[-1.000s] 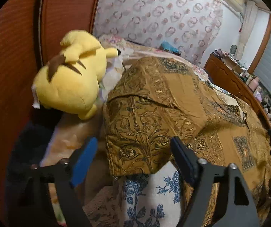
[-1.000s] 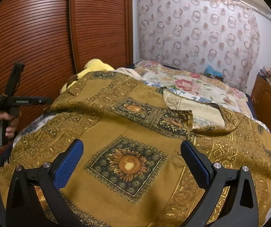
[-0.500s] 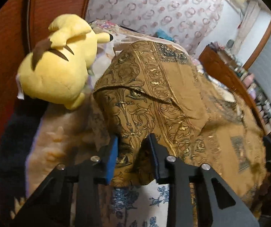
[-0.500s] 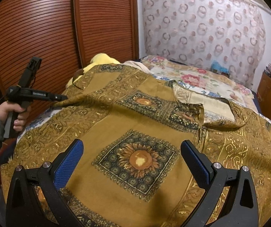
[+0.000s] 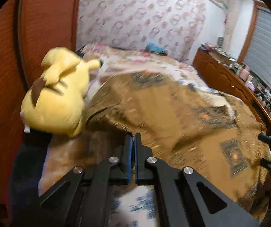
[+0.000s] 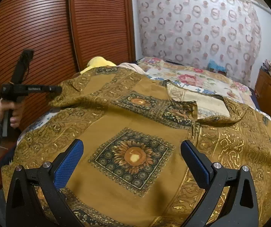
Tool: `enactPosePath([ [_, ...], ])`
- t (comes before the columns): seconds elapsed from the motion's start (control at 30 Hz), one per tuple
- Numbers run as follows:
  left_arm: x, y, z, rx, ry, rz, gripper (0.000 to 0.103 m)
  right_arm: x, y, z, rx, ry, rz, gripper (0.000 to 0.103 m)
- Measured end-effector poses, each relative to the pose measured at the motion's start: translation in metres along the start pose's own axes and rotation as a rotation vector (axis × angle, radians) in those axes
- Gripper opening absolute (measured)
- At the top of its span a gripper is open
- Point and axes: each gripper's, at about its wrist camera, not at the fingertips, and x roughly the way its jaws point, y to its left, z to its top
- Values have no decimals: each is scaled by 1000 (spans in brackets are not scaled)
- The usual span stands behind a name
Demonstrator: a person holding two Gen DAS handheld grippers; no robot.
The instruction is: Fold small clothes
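Note:
A golden-brown patterned garment (image 6: 135,117) lies spread over the bed, a sunflower square at its middle. My left gripper (image 5: 133,138) is closing its jaws tight, blue pads pressed on the edge of the garment's sleeve (image 5: 116,121). The right wrist view shows that gripper (image 6: 58,89) at the left, holding the sleeve raised off the bed. My right gripper (image 6: 131,151) hovers open above the sunflower square, with nothing between its fingers. The left wrist view is blurred by motion.
A yellow plush toy (image 5: 57,98) lies at the bed's left edge beside the sleeve. Slatted wooden wardrobe doors (image 6: 40,28) stand close on the left. A floral bedspread (image 6: 192,77) shows beyond the garment. A cluttered wooden dresser (image 5: 226,79) runs along the right. A person's hand (image 6: 12,111) grips the left tool.
The left gripper went from wide open to shut on the sleeve's edge and has lifted it. The right gripper stayed open over the garment.

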Motion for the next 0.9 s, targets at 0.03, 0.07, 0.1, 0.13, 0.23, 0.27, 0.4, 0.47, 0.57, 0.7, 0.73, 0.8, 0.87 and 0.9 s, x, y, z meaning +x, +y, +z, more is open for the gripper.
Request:
enactPosePath([
  [0.03,-1,-7,5,12,-7,-12,0,0,-2,0,7,-1,-1,103],
  [0.07,-2,-18,10,31,-16,-28,0,-1,-4,0,12,0,-1,103],
  [0.1,-1,-27,16,46,-20,-41,0,-1,-6,0,17,-1,0,103],
  [0.13,1,-36,21,63,-20,-58,0,-1,-8,-1,23,-2,-2,103],
  [0.23,6,-70,29,111,-15,-114,0,-5,-13,-1,33,-11,-9,103],
  [0.27,7,-80,30,124,-8,-141,0,-6,-15,-1,36,-14,-11,103],
  [0.4,5,-111,29,165,8,-205,0,-14,-20,-2,49,-30,-17,103],
  [0.47,0,-118,26,189,11,-184,0,-16,-24,-3,61,-34,-18,103],
  [0.57,-9,-118,25,209,0,-161,5,-16,-28,-4,68,-32,-24,103],
  [0.7,-18,-113,22,212,-23,-102,12,-15,-32,-4,83,-32,-25,103],
  [0.73,-20,-109,20,207,-29,-88,21,-15,-32,-4,82,-31,-25,103],
  [0.8,-22,-100,15,192,-37,-72,31,-15,-33,-5,78,-30,-25,103],
  [0.87,-21,-95,10,180,-36,-44,37,-14,-33,-3,70,-26,-25,103],
  [0.9,-20,-88,6,174,-33,-17,39,-13,-32,-2,63,-24,-25,103],
])
